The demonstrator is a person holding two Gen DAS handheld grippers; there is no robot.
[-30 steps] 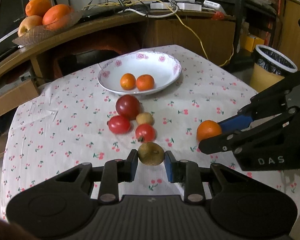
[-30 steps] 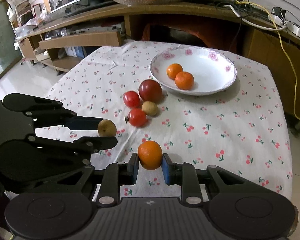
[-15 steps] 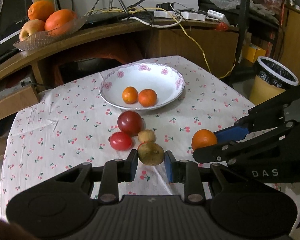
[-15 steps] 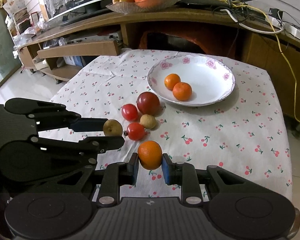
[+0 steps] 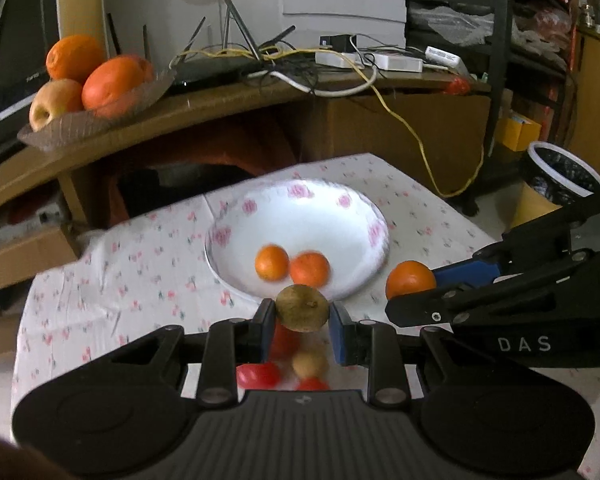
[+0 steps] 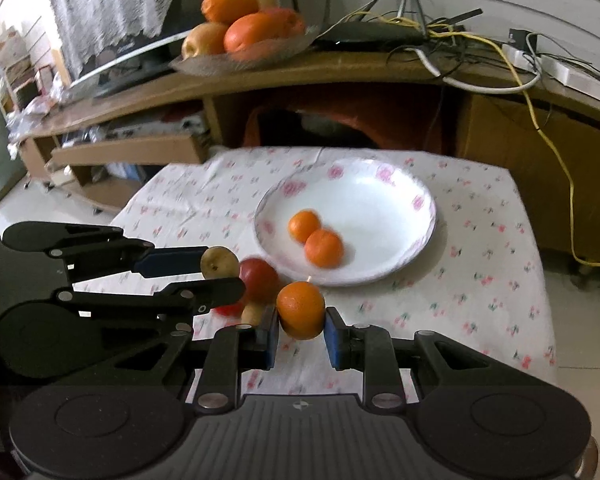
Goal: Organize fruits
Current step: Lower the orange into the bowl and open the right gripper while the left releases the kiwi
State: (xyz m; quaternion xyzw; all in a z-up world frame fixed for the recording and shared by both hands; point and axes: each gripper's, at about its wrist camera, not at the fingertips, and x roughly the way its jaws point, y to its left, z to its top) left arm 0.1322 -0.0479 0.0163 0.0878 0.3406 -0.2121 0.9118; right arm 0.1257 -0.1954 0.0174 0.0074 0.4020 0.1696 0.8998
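Note:
My left gripper [image 5: 302, 322] is shut on a brown fruit [image 5: 302, 307] and holds it in the air just short of the white floral bowl [image 5: 364, 208]. The bowl holds two small oranges [image 5: 272, 262]. My right gripper [image 6: 301, 334] is shut on an orange [image 6: 301, 310], also lifted, near the bowl's [image 6: 420, 200] front rim. In the right wrist view the left gripper [image 6: 220, 274] with the brown fruit [image 6: 219, 262] shows at left. A dark red apple [image 6: 260, 278], red tomatoes [image 5: 258, 374] and a small tan fruit [image 5: 310, 364] lie on the cloth below.
The table has a cherry-print cloth [image 6: 480, 280]. Behind it stands a wooden desk [image 5: 140, 136] with a glass dish of oranges and an apple [image 5: 88, 84], a router and cables. A bin [image 5: 560, 172] stands on the floor at right.
Both grippers have risen and moved forward toward the bowl, each still holding its fruit. The loose fruits on the cloth have dropped below the left gripper's fingers.

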